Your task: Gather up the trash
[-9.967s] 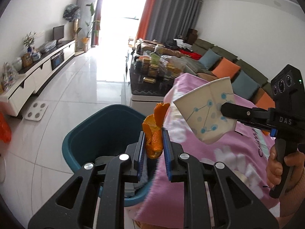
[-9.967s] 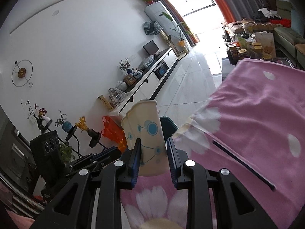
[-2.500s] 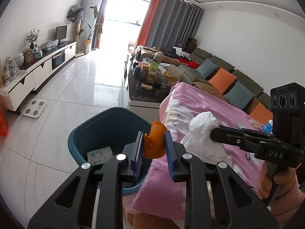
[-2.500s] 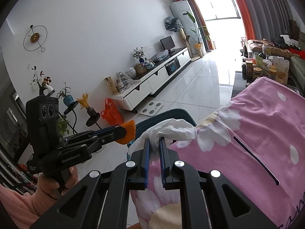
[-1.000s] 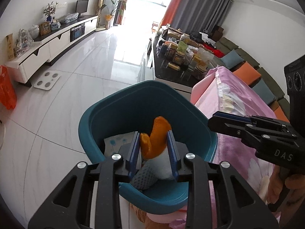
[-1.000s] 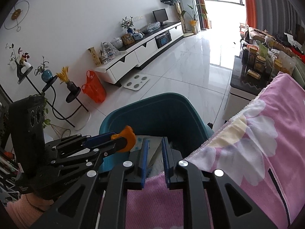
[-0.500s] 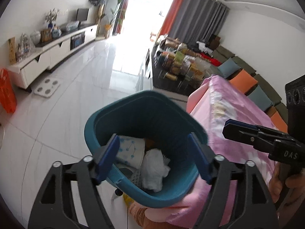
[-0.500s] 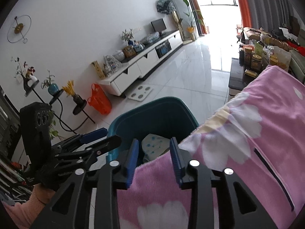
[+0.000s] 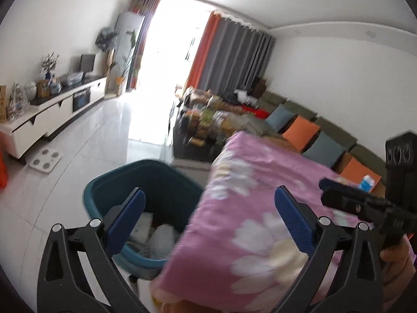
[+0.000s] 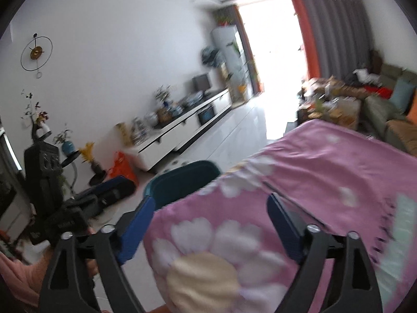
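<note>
White-tiled living-room floor fills the left wrist view, with a low white TV cabinet [image 9: 52,120] along the wall and a long couch with orange and blue cushions [image 9: 307,133] at the far side. Close to me stands the teal plastic waste bin [image 9: 156,174], just beside the edge of the table draped in a pink flowered cloth [image 9: 260,208]. Inside the bin I see a white paper cup with blue dots [image 9: 142,225] and a crumpled white tissue [image 9: 163,240]; motion blur keeps me from picking out anything else in there. My left gripper [image 9: 208,219] has its jaws opening, blue pads spread wide with nothing between them. The right gripper [image 9: 346,200] reaches in from the right edge, and I cannot see its load from this side.

Over on the right wrist view, the same white wall carries a round wire clock [image 10: 36,52], and the pink cloth takes up most of the foreground. My right gripper's jaws are opening too, far apart and empty. The teal bin's rim pokes out beyond the cloth's edge. The cloth looks bare apart from a thin dark line [image 10: 281,195], possibly a stick or just a fold; it is too smeared to call.

I judge the collecting well advanced: trash sits in the bin, both grippers carry nothing, and what remains is a check of the cloth for leftovers.
</note>
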`<action>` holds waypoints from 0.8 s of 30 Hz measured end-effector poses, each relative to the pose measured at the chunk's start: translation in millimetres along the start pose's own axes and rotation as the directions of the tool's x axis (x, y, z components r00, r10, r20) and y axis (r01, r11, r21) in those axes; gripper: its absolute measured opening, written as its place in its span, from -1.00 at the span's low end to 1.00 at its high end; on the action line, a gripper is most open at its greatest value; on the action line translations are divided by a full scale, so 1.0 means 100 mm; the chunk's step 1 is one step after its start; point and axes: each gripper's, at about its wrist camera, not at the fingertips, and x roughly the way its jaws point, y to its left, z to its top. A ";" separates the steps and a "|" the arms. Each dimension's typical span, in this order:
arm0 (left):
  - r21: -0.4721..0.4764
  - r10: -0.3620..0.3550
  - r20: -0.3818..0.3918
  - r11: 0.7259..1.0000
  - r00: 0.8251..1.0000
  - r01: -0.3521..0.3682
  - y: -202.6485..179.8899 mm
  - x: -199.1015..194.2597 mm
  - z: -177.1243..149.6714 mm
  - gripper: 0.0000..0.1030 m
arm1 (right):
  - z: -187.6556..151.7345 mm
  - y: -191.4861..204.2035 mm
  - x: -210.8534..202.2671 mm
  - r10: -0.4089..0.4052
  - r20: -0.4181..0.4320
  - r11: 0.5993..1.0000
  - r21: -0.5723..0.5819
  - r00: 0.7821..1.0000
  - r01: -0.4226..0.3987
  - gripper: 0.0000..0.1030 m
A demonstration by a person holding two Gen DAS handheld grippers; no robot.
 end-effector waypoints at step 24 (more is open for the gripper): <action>0.266 -0.164 0.112 0.955 0.980 0.129 -1.84 0.13 -0.26 0.89 | -0.72 -0.54 -1.55 -0.556 0.281 0.829 0.130 0.782 0.543 0.87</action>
